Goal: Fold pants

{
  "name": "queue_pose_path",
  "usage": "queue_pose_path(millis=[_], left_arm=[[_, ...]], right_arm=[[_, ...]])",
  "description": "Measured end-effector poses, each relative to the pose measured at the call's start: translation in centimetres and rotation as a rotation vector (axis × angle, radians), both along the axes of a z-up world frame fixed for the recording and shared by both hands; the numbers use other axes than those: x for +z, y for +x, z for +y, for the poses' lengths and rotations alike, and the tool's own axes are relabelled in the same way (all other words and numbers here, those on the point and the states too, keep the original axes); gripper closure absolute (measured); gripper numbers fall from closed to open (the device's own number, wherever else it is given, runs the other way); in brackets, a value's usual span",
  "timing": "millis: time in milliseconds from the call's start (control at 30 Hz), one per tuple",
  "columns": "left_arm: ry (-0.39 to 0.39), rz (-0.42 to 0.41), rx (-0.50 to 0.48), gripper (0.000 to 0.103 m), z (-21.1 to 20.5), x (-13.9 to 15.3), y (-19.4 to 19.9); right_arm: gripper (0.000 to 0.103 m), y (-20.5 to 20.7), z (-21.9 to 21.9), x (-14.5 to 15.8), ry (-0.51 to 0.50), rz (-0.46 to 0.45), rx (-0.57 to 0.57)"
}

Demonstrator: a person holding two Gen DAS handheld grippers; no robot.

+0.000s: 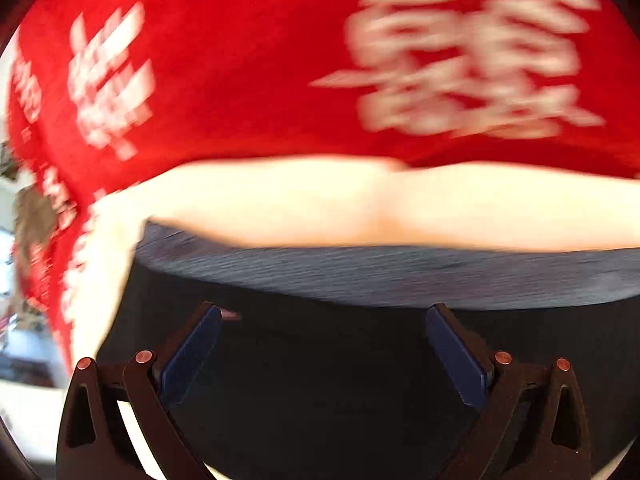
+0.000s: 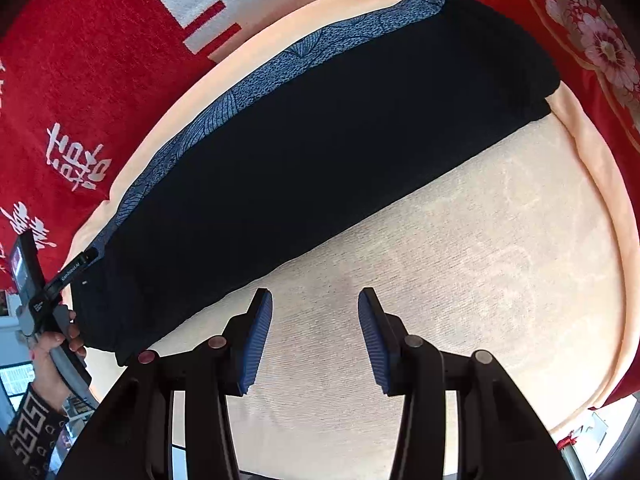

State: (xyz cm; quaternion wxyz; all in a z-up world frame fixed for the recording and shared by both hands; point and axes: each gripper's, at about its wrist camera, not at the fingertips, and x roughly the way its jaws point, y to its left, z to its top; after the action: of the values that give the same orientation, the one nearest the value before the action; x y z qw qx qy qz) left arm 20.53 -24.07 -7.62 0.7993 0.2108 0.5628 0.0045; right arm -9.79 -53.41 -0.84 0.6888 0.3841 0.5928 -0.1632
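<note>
Dark navy pants (image 2: 304, 144) with a blue patterned side stripe (image 2: 256, 84) lie as a long folded band on a cream mat (image 2: 460, 264). In the left wrist view, which is motion-blurred, the pants (image 1: 320, 380) fill the lower frame. My left gripper (image 1: 324, 320) is open just over the dark cloth, with nothing between its pads. It also shows in the right wrist view (image 2: 76, 268) at the pants' left end, held by a hand. My right gripper (image 2: 316, 308) is open and empty above the bare mat, just short of the pants' near edge.
The cream mat lies on a red cloth (image 2: 80, 80) with white characters, which surrounds it on all sides. A red cushion with a floral print (image 2: 592, 40) sits at the far right. Room clutter (image 2: 16, 376) shows past the left edge.
</note>
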Motion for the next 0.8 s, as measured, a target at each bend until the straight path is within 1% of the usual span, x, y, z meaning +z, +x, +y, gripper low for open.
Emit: queue_pose_path(millis=[33,100,133,167,200,300,367,433,467,533,633,700,800], left_arm=[[0.032,0.016,0.038,0.0,2.1,-0.9,0.5],[0.044,0.057,0.108,0.0,4.9,-2.3,0.9],[-0.033,0.082,0.147,0.0,6.7,-2.7,0.8],[-0.084,0.083,0.167,0.0,7.5,-2.6,0.7],[-0.103,0.083,0.167,0.0,7.9,-2.5,0.6],[-0.056,0.08,0.105,0.0,7.2,-2.4,0.0],[-0.033,0.103,0.092,0.0,6.6,-2.1,-0.4],[-0.016,0.12,0.051,0.0,5.6,-1.3,-1.3],[-0.019,0.129,0.018,0.0,4.9,-0.7,-2.0],[-0.062,0.139,-0.06,0.0,3.0,0.6,-3.5],[-0.129,0.148,-0.158,0.0,-0.6,2.5,-5.9],[-0.17,0.171,-0.223,0.0,-3.7,2.9,-7.4],[-0.204,0.196,-0.304,0.0,-8.2,3.1,-9.4]], right_arm=[[0.054,0.2,0.3,0.0,0.0,0.001,0.005],[0.054,0.7,1.1,0.0,-0.003,0.005,0.023],[0.054,0.9,1.5,0.0,-0.006,0.008,0.032],[0.054,1.2,1.9,0.1,-0.01,0.012,0.043],[0.054,1.4,2.3,0.3,-0.013,0.014,0.051],[0.054,1.7,3.3,0.9,-0.022,0.02,0.063],[0.054,2.1,3.9,1.2,-0.022,0.017,0.063],[0.053,2.2,4.7,1.7,-0.02,0.011,0.052],[0.05,2.1,4.9,1.9,-0.017,0.008,0.043],[0.045,1.5,5.4,2.4,-0.012,-0.001,0.021],[0.041,0.6,5.8,2.7,-0.005,-0.018,-0.011],[0.039,-0.3,5.5,2.5,0.007,-0.026,-0.049],[0.039,-1.7,4.1,1.8,0.037,-0.037,-0.101]])
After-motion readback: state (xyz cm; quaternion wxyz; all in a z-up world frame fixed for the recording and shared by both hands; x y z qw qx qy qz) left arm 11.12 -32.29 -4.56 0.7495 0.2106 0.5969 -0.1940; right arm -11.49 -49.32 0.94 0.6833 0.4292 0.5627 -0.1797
